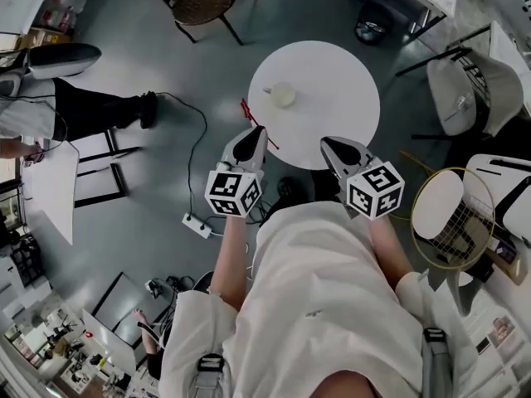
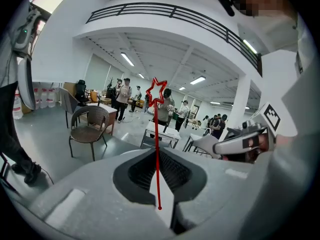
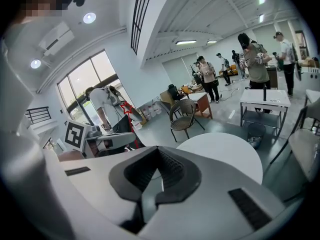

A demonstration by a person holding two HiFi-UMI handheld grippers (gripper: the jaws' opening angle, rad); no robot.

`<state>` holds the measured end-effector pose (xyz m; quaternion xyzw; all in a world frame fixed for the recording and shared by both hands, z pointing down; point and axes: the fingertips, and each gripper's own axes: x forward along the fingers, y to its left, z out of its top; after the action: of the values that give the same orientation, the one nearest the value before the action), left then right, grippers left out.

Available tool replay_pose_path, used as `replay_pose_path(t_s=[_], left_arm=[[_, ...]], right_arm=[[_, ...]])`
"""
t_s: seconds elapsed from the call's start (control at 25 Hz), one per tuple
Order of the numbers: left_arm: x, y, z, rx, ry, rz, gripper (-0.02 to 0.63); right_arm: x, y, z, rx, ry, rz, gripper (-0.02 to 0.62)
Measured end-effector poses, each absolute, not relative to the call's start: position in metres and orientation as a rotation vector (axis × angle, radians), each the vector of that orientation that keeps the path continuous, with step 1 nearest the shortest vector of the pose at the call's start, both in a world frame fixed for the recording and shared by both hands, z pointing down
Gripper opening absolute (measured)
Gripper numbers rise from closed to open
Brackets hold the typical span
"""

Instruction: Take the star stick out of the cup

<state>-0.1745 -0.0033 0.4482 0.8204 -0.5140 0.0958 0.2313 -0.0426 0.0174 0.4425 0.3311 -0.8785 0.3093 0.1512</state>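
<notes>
The star stick is out of the cup and sits in the left gripper, whose jaws are clenched on its thin red shaft. In the left gripper view the shaft follows the seam between the two jaws. Its plain end lies back over the jaws and its long axis runs up and away to the red star outline at the far end, clear of everything.

In the head view the stick shows as a short red line crossing the tips of the left gripper, just off the left edge of the round white table and over the floor. The cup stands on the table ahead and to the right of those tips, apart from the stick, with nothing visible standing in it.

The left gripper is the nearer one to the cup. It is held low in front of the person's body with its jaws pointing forward at the table edge. The right gripper has its jaws pressed together on nothing. It hangs level with the left one, its tips over the near rim of the table.

As I judge it, the removal itself is done.
</notes>
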Motion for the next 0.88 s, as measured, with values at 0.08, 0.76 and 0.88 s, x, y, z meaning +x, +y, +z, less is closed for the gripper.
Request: replay_pose_path(t_s=[0.08,0.76,0.88], left_arm=[[-0.182,0.013,0.449,2.254,-1.401,0.250,0.021],[-0.237,0.121,0.469,2.239,-1.321,0.209,0.021],[-0.236,0.125,0.468,2.266,-1.305,0.234,0.021]], right_arm=[[-0.051,0.031,0.444,0.961,-2.508,0.887,0.008],[-0.085,0.143,0.458,1.093,-2.396,0.916,0.008],[-0.079,0.149,0.460,1.133,-2.374,0.919,0.008]])
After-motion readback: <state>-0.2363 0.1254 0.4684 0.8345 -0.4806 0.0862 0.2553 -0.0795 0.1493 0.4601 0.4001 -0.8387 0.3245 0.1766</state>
